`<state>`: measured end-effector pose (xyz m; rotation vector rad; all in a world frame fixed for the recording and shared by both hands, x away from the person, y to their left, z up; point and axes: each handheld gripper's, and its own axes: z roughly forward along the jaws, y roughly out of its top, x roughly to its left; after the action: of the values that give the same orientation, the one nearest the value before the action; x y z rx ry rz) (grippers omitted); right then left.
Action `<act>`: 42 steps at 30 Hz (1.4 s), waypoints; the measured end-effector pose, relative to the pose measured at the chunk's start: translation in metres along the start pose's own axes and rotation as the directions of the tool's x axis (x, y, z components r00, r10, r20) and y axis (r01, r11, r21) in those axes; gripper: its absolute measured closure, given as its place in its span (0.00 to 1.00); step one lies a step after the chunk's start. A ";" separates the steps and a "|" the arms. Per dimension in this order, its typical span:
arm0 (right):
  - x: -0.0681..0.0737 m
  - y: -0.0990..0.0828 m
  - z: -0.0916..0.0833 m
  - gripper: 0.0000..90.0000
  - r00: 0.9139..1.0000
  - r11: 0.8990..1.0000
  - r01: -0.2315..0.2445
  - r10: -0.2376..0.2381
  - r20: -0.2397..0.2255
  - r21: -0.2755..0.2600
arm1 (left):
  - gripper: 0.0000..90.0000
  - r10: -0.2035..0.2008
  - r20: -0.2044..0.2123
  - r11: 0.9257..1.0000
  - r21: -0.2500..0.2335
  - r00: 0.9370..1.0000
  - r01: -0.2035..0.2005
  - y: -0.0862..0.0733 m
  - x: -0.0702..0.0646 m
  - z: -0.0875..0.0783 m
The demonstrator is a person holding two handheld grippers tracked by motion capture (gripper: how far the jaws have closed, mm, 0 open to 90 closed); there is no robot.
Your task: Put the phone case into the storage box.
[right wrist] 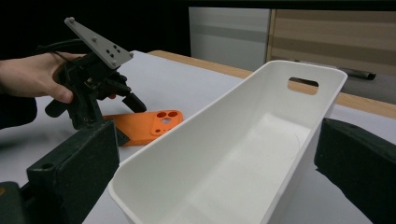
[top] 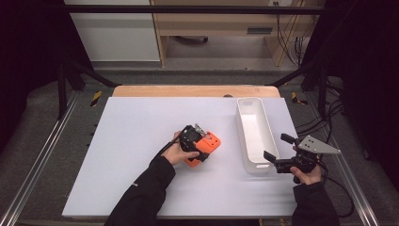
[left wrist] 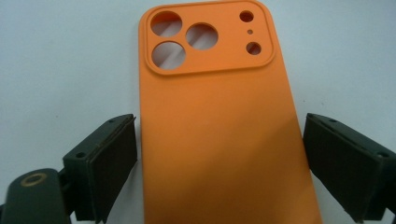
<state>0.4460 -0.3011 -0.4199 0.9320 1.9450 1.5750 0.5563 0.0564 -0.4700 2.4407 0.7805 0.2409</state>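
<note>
An orange phone case (top: 210,141) lies flat on the white table, back up, its camera cut-outs toward the bin. My left gripper (top: 197,146) comes down over its plain end. In the left gripper view the case (left wrist: 219,140) fills the space between the two pads of that gripper (left wrist: 219,154), with a thin strip of table showing at each side, so the jaws are open. My right gripper (top: 277,147) is held at the near end of a white bin (top: 242,127), open, with nothing in it. The right gripper view has the case (right wrist: 140,126) under the left gripper (right wrist: 122,116).
The bin (right wrist: 187,135) is long, empty and has a handle slot in its far end wall; it stands at the right of the table. My right gripper (right wrist: 219,177) has its jaws either side of the bin's near corner. A wooden strip borders the table's far edge (top: 195,91).
</note>
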 end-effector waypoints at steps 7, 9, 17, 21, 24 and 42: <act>0.000 0.000 0.000 0.00 1.000 1.000 0.000 0.000 0.000 0.002 | 0.14 0.012 -0.006 1.000 0.011 1.000 -0.012 0.000 -0.001 0.001; -0.001 0.000 0.000 0.00 1.000 1.000 0.002 -0.002 0.001 0.003 | 0.14 0.012 -0.006 1.000 0.012 1.000 -0.012 0.000 -0.001 0.001; -0.001 0.000 0.000 0.00 1.000 1.000 0.003 -0.003 0.001 0.002 | 0.14 0.021 -0.013 1.000 0.021 1.000 -0.020 0.001 -0.001 0.001; -0.001 0.000 0.000 0.00 1.000 1.000 0.000 0.000 0.000 0.002 | 0.14 0.021 -0.014 1.000 0.019 1.000 -0.021 0.001 -0.001 0.001; -0.001 0.000 0.000 0.00 1.000 1.000 -0.001 0.001 0.001 0.001 | 0.14 0.022 -0.015 1.000 0.018 1.000 -0.022 0.001 -0.002 0.001; -0.001 0.000 -0.001 0.00 1.000 1.000 0.003 -0.003 0.000 -0.003 | 0.15 0.040 -0.039 0.999 0.011 0.998 -0.039 0.003 -0.003 -0.003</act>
<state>0.4461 -0.3020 -0.4198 0.9271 1.9424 1.5759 0.5541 0.0545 -0.4658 2.4699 0.7526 0.3017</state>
